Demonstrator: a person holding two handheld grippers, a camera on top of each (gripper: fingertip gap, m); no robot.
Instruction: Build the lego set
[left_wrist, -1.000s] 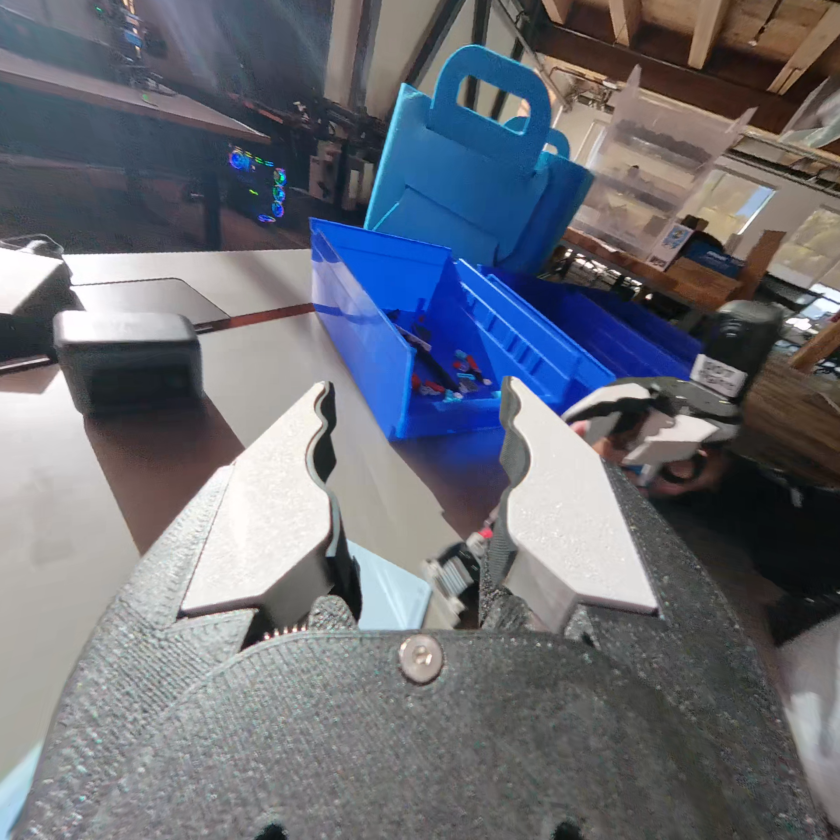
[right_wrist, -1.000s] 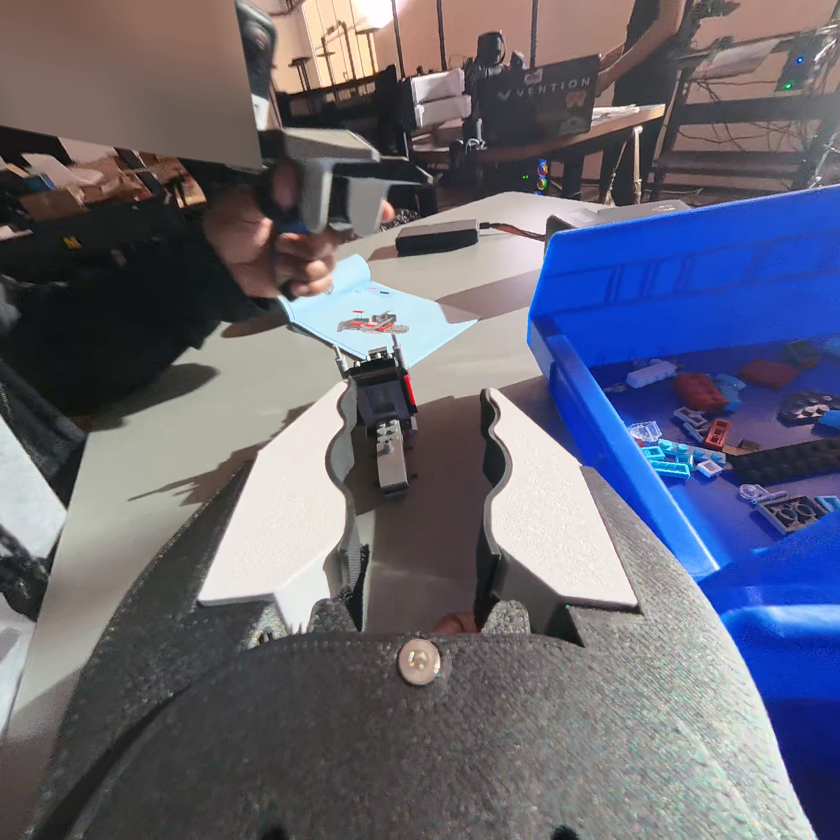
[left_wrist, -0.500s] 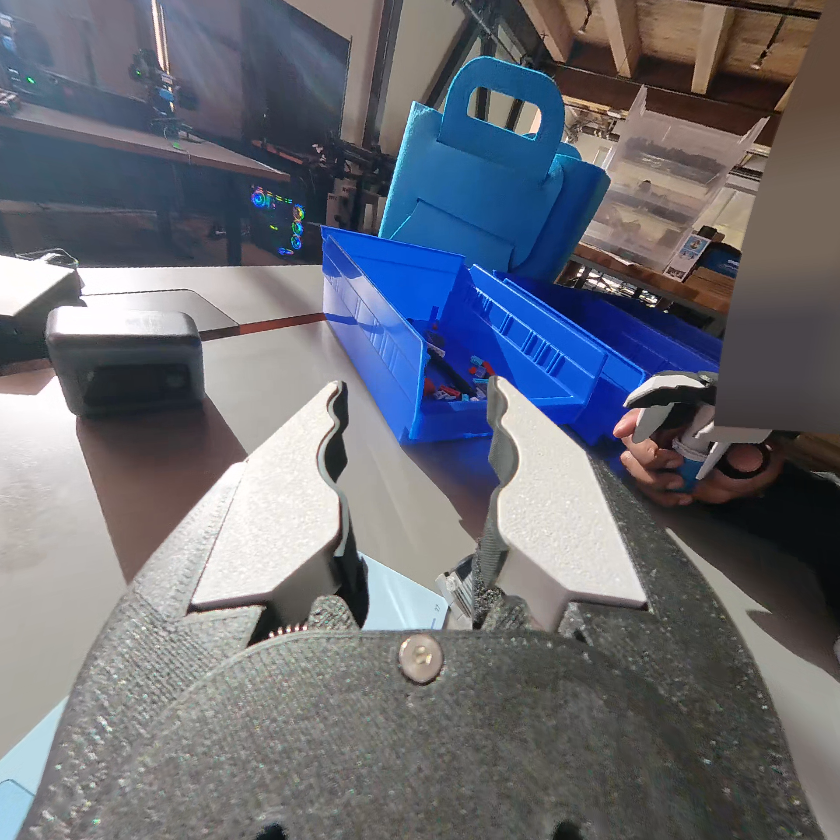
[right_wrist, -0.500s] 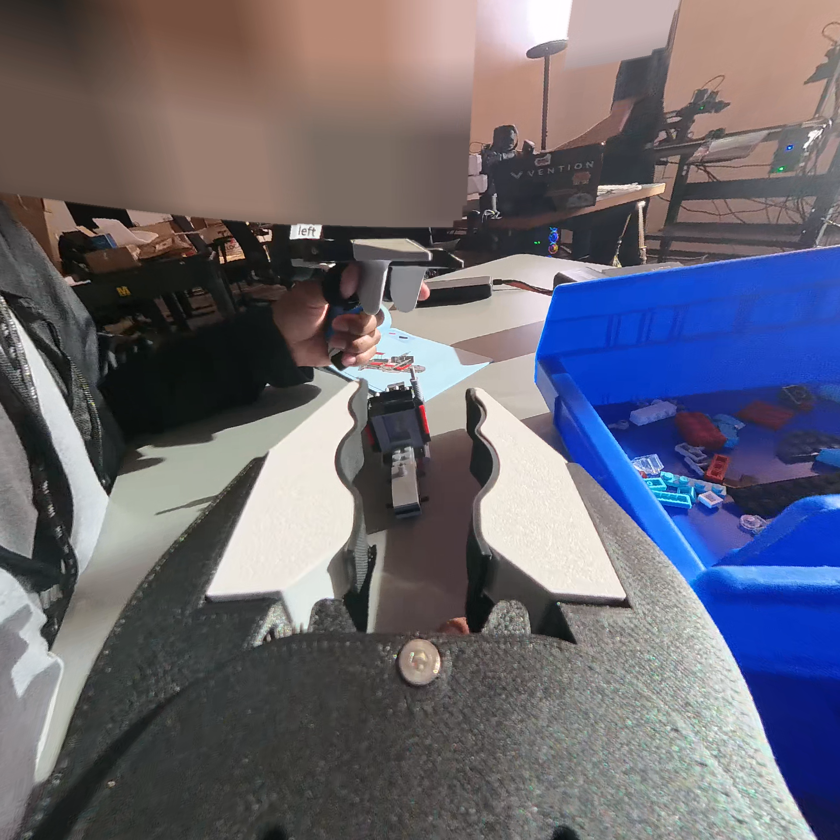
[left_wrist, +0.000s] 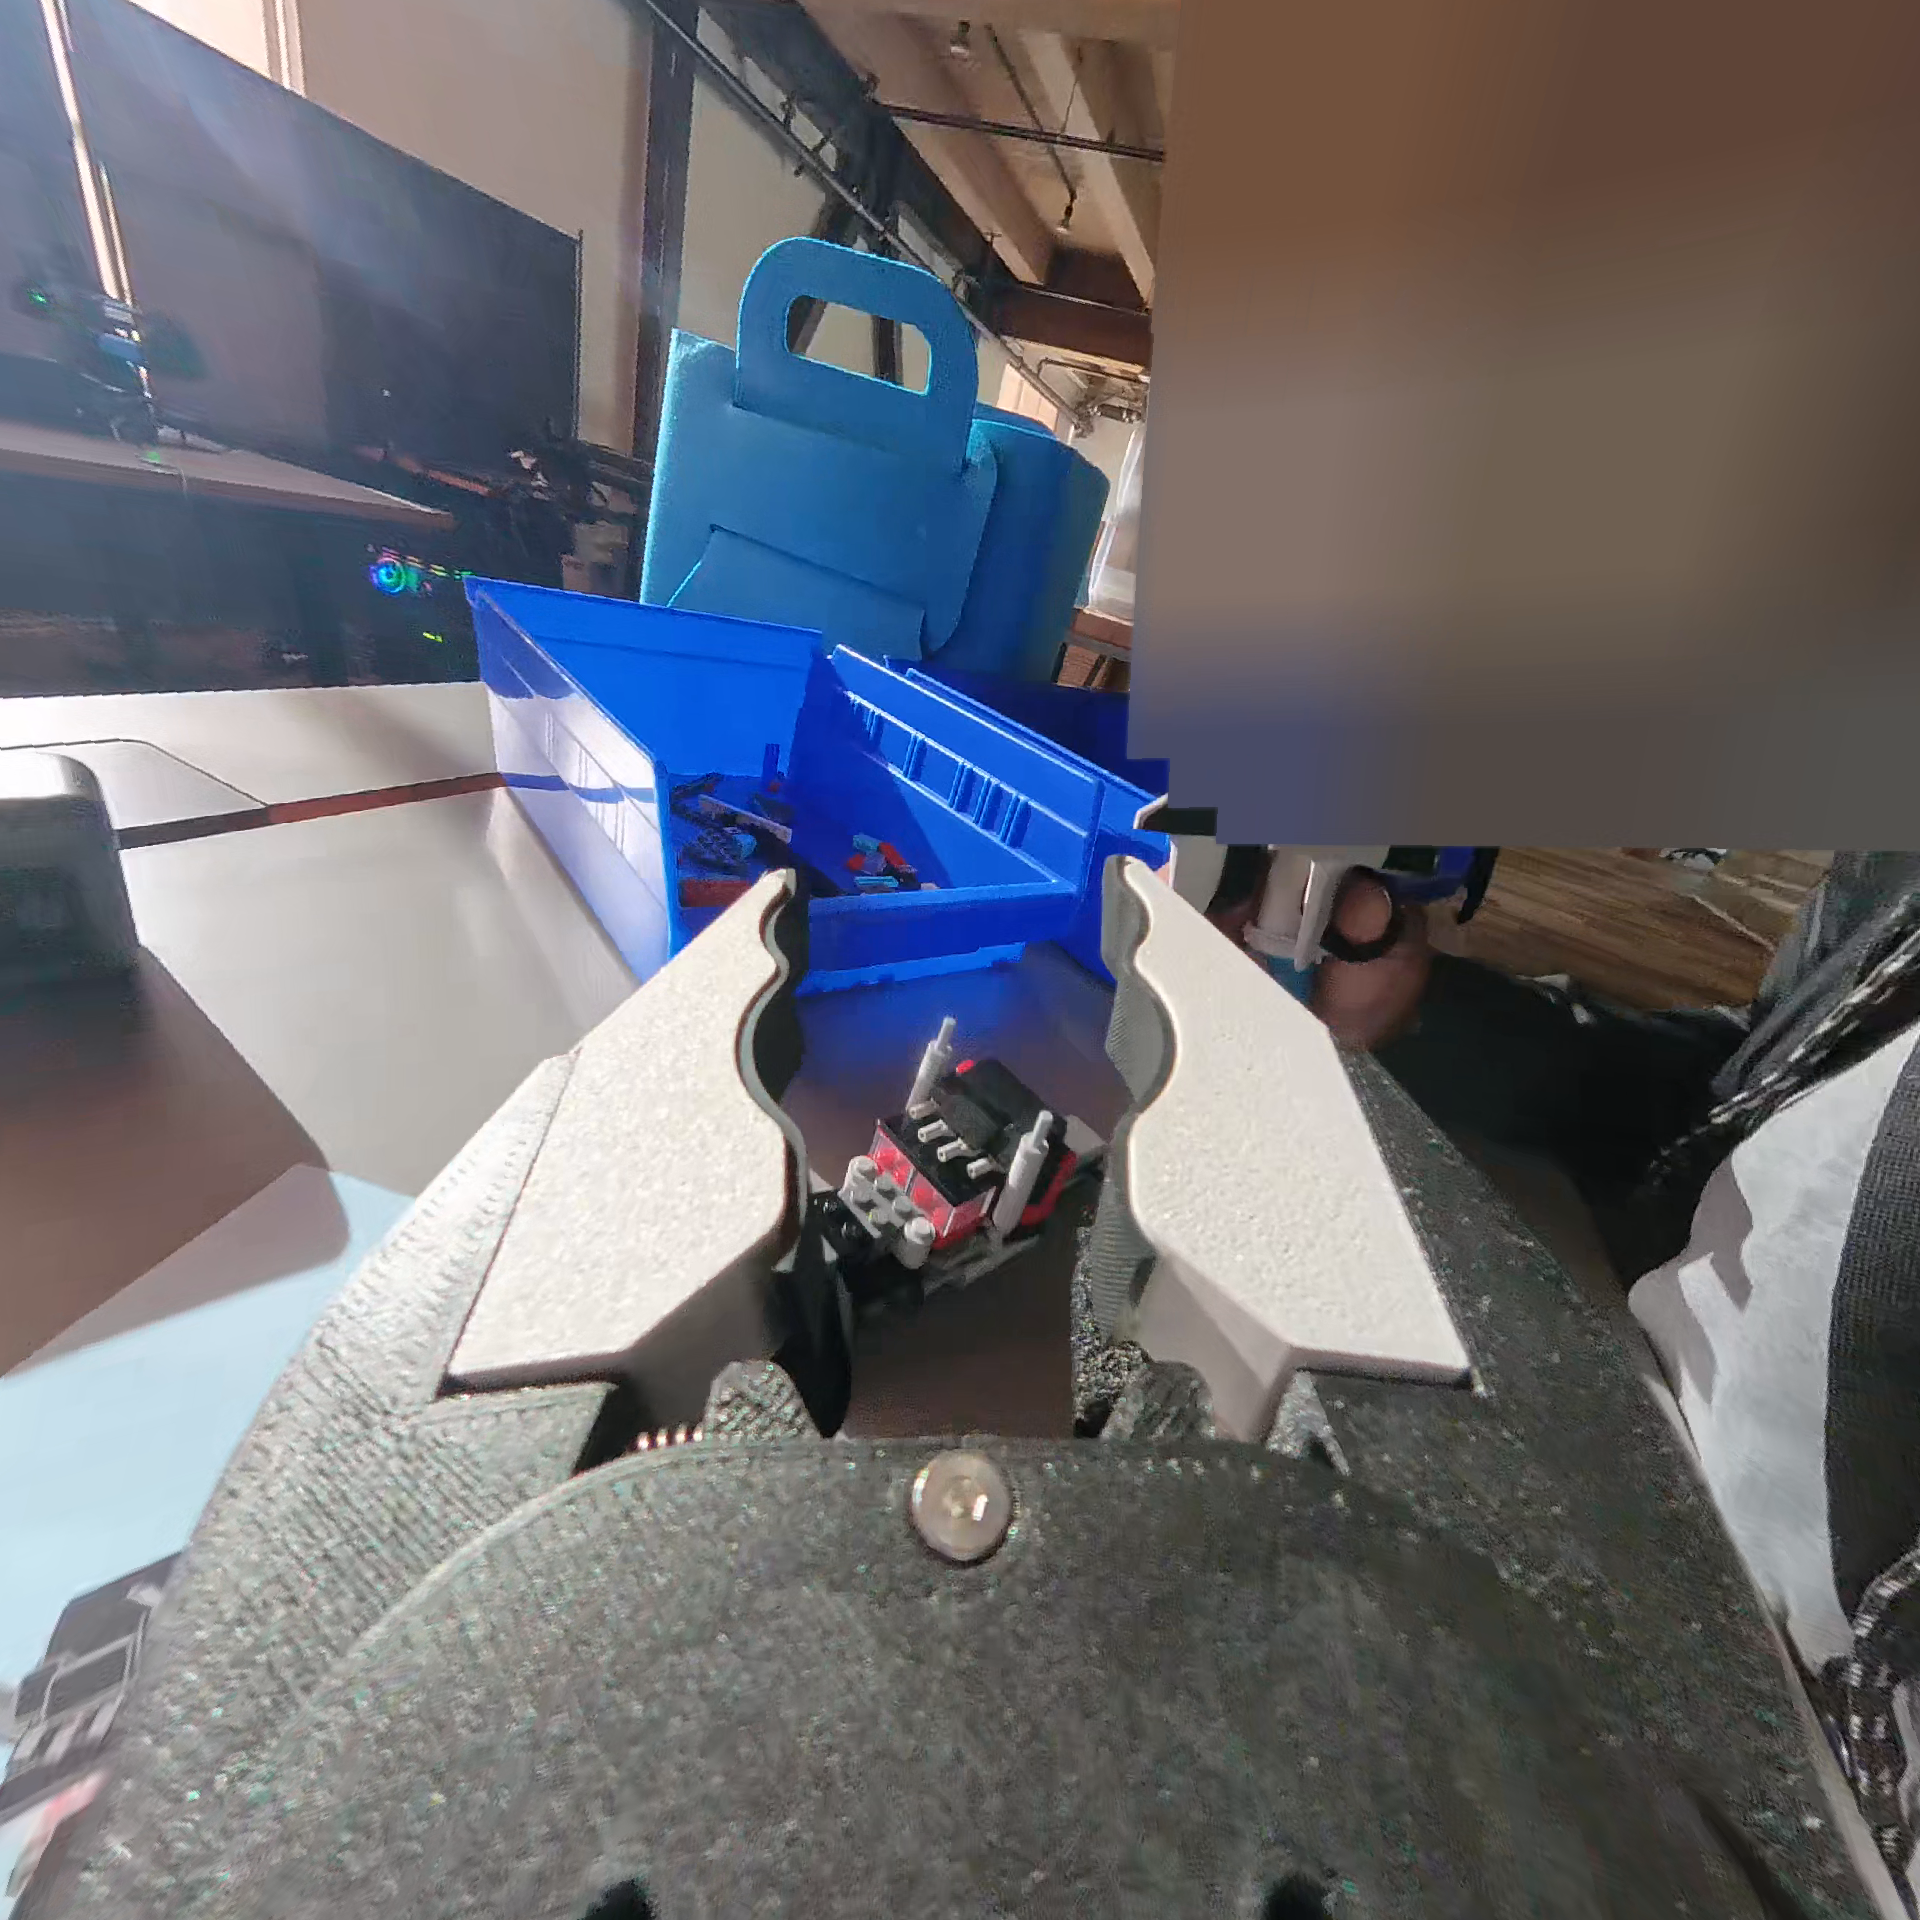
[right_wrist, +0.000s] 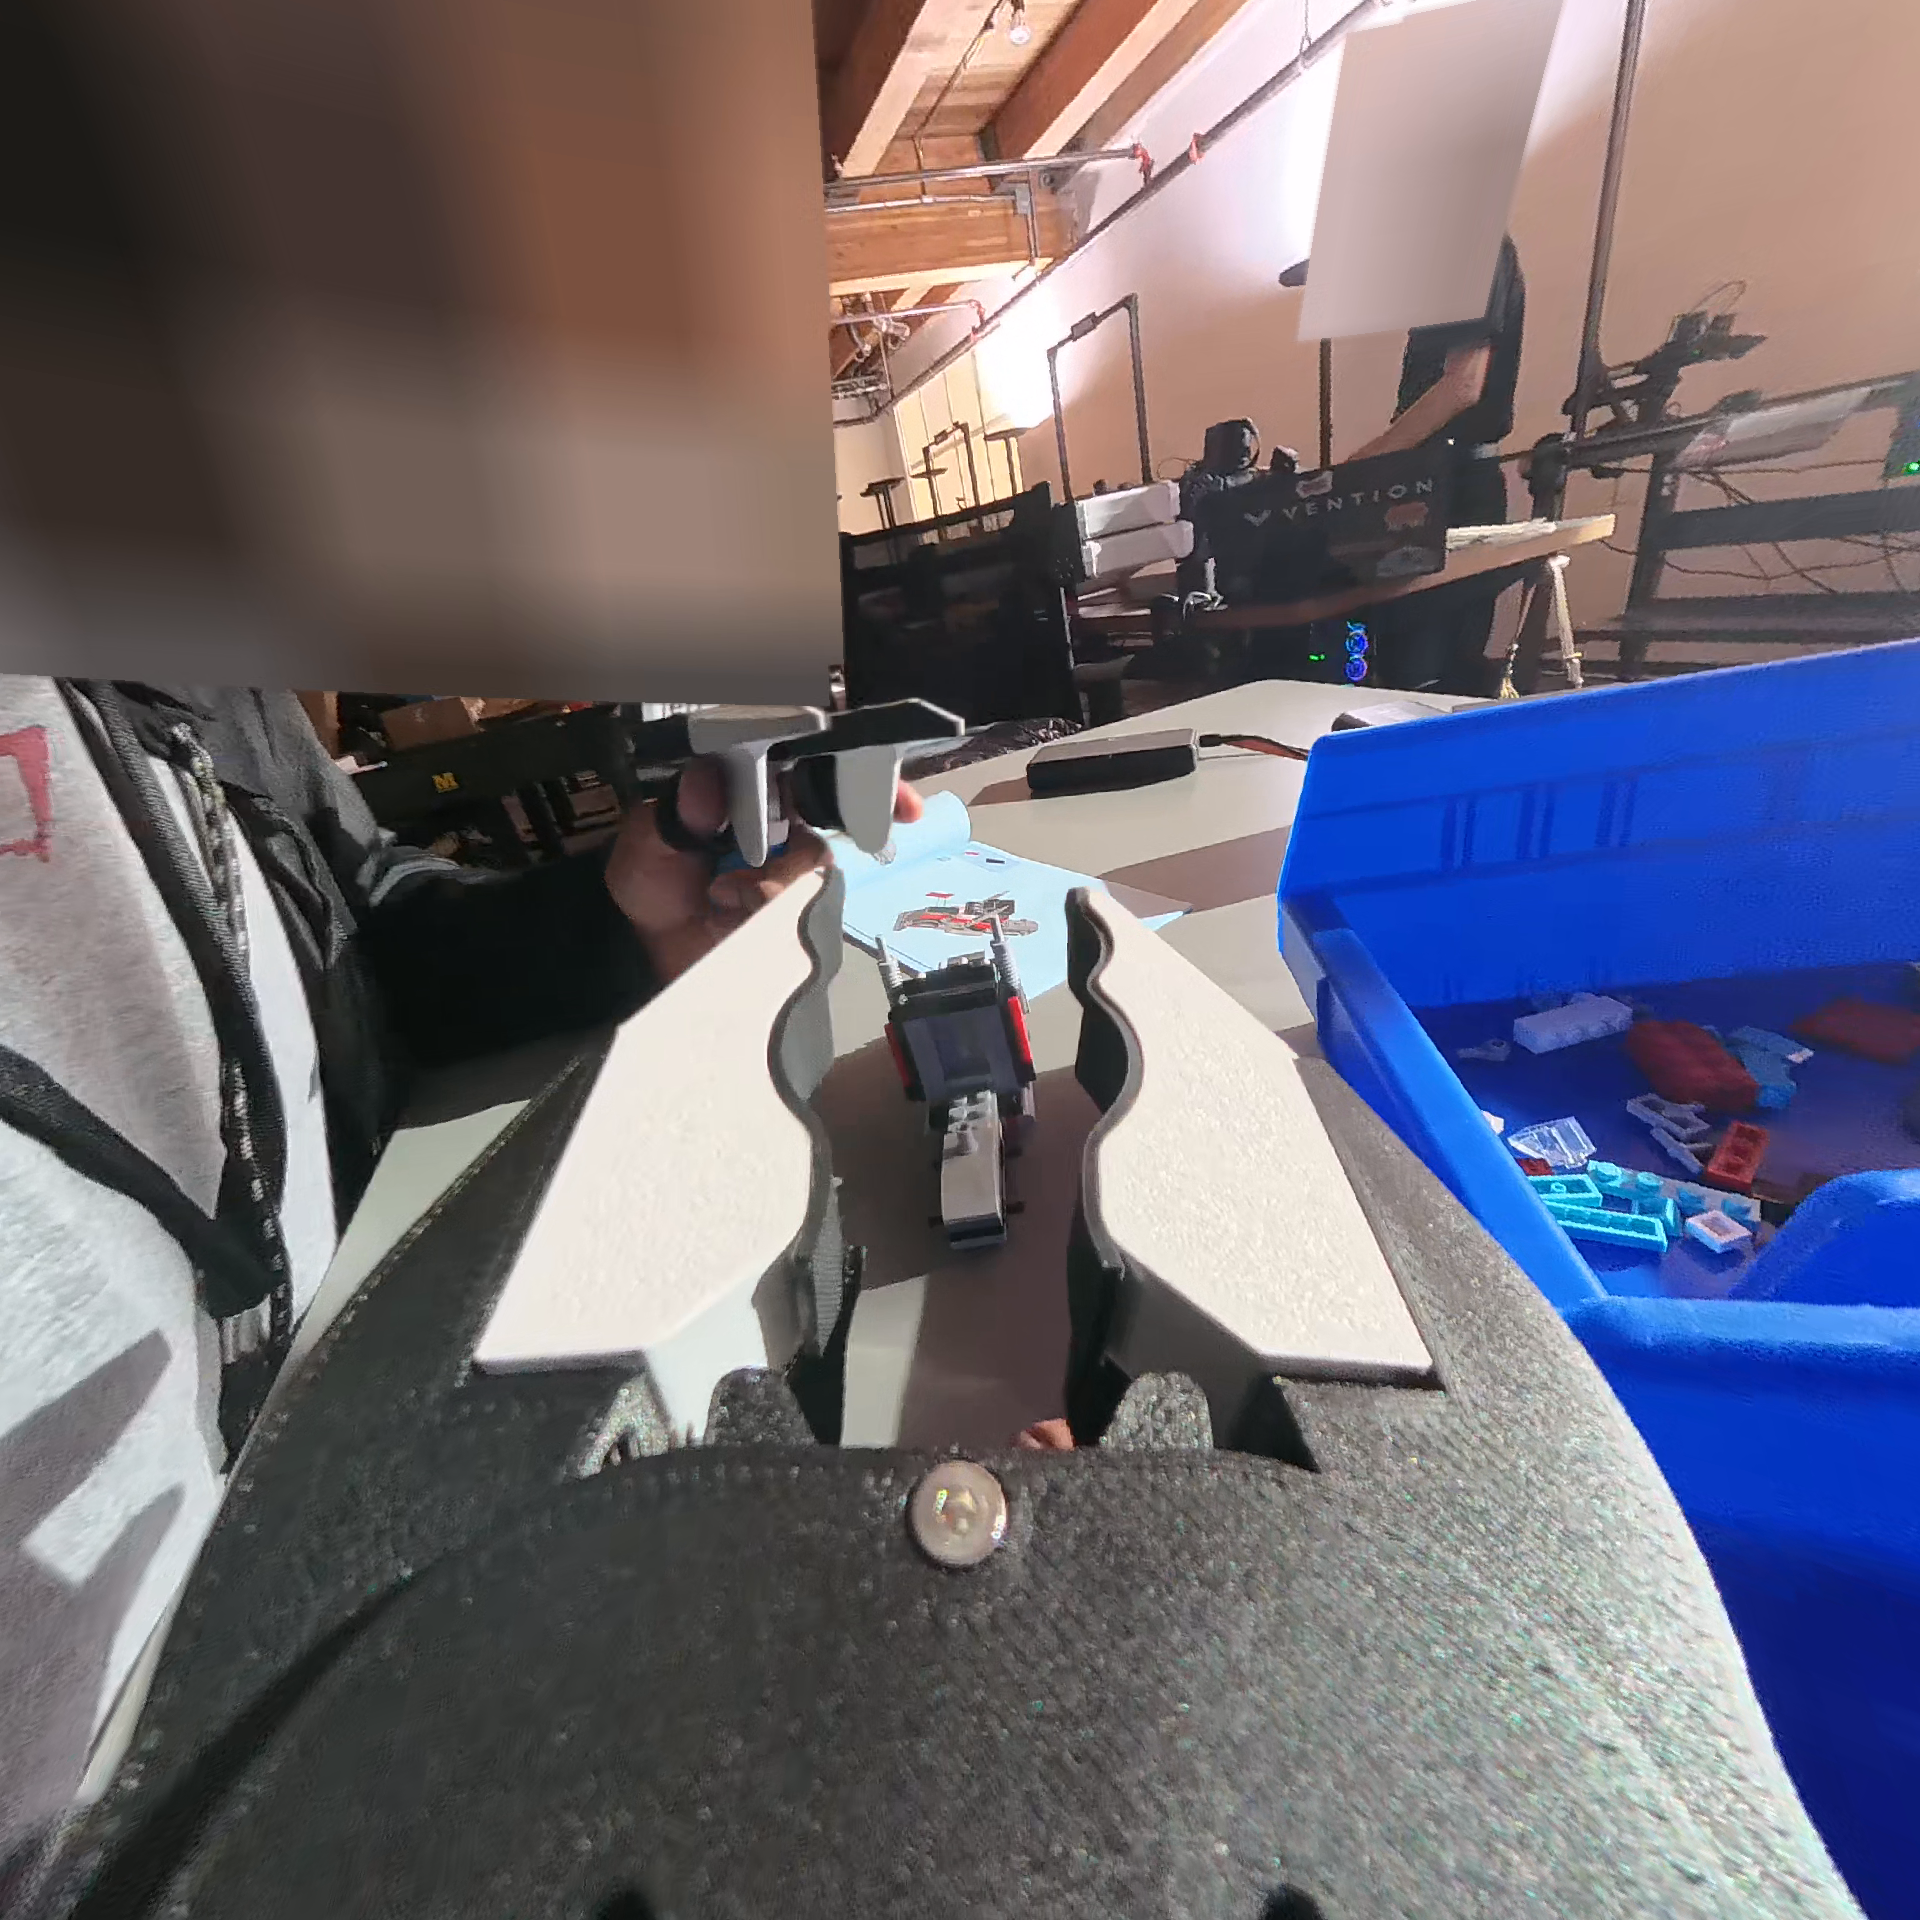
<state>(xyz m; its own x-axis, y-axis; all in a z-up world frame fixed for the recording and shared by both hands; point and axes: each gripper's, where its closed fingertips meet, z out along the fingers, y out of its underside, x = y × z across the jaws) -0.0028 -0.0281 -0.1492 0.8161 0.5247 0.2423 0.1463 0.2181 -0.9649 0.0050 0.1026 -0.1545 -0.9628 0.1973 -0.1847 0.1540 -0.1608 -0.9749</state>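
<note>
Left gripper (left_wrist: 951, 914): sitting open at the centre of the left wrist view, its two grey fingers spread with nothing between the tips — it is also showing in the upper left of the right wrist view (right_wrist: 816, 795), carried by a hand (right_wrist: 686, 883).
Right gripper (right_wrist: 948, 914): also standing open at mid-frame of its own view, fingers apart and holding nothing.
Lego truck (left_wrist: 956, 1153): resting on the tabletop (left_wrist: 343, 935), framed in the gap between the left gripper's fingers but apart from both; a small black, red and grey build with grey upright pipes. In the right wrist view the truck (right_wrist: 961, 1049) is lying between that gripper's fingers as well, touching neither.
Instruction sheet (right_wrist: 966, 894): pale blue paper lying flat on the tabletop just beyond the truck, in the middle of the right wrist view.
Blue bin (left_wrist: 582, 727): sitting beyond the truck, centre of the left wrist view; in the right wrist view (right_wrist: 1558, 831) it is filling the right side.
Loose bricks (right_wrist: 1621, 1174): scattered inside the bin — light blue, red, white and dark pieces.
Blue felt bag (left_wrist: 842, 488): standing upright behind the bin, upper centre of the left wrist view.
Person: a grey and white sleeve (right_wrist: 125, 1039) is filling the left edge of the right wrist view.
</note>
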